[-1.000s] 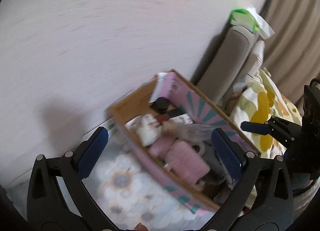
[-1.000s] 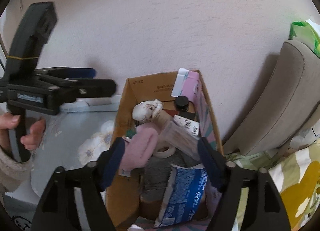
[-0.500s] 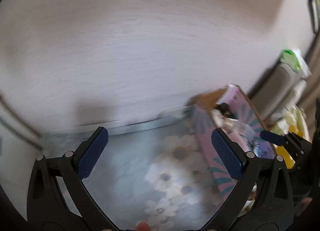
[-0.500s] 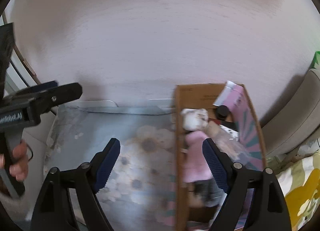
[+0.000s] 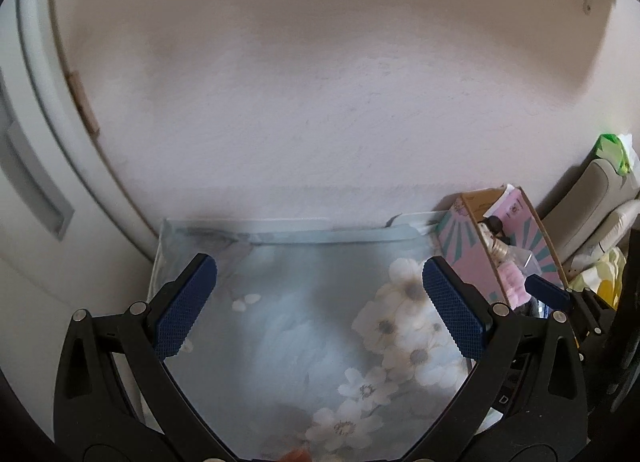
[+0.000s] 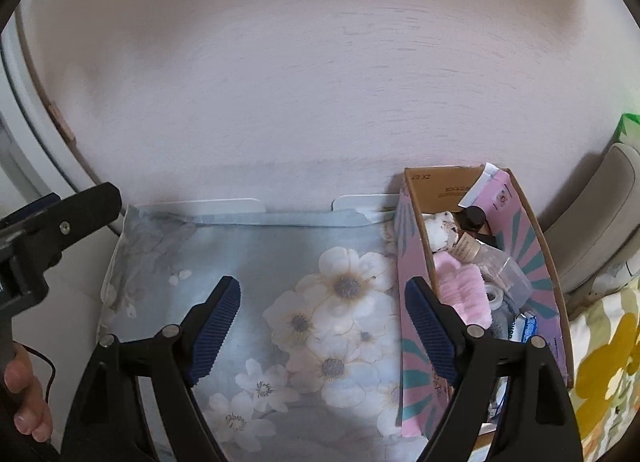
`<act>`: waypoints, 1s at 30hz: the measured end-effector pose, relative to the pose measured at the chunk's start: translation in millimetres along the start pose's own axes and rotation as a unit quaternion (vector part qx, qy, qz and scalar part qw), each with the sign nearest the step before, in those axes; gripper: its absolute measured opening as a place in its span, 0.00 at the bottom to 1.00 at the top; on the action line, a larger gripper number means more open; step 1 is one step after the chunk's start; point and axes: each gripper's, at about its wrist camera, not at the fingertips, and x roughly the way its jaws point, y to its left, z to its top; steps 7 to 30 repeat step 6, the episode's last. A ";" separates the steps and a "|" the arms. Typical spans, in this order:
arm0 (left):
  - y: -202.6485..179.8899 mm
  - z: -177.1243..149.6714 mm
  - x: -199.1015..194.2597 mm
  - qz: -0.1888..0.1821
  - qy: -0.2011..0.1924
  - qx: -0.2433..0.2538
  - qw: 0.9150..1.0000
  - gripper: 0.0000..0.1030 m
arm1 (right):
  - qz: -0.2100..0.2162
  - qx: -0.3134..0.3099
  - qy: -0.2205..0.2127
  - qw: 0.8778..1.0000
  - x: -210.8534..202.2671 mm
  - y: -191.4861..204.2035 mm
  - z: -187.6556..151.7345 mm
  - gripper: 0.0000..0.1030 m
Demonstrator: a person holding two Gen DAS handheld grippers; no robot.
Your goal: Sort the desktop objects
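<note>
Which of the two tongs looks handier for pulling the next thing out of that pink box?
Likely the right tongs: open and empty, with one finger already at the pink box, near the fluffy pink item. The left tongs, also open, hang over the bare floral cloth, farther from the box.

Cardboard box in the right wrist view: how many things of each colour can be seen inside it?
Pink: 1, fluffy pink cloth
White: 1, lumpy white soft thing
Black: 1, round black bottle cap
Blue: 1, blue printed packet
Clear: 1, clear plastic container
Total: 5 told apart in the pink-patterned cardboard box; more lies buried.
</note>
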 end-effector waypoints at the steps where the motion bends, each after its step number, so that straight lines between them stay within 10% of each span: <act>1: 0.6 -1.9 0.6 0.000 0.002 -0.001 1.000 1.00 | 0.001 0.000 0.001 1.000 0.1 0.5 -0.3 0.79; 30: 3.9 -5.3 -1.0 0.012 0.001 -0.003 1.000 1.00 | 0.005 -0.008 -0.004 1.000 -4.8 5.0 -2.7 0.79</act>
